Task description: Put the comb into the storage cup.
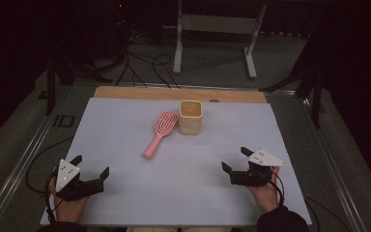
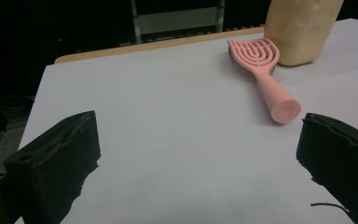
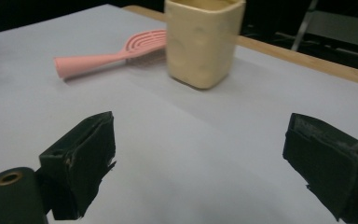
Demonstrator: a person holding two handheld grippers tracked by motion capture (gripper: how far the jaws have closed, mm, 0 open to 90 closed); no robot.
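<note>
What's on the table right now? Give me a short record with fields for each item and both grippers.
hairbrush: pink hairbrush lying flat mid-table, handle toward the person
cup: cream square cup upright, right of the brush head, empty as far as visible
surface: white board
left gripper: left gripper open, nothing between its jaws
right gripper: right gripper open, nothing between its jaws

No lettering, label, brand mark or number can be read on anything pictured.
</note>
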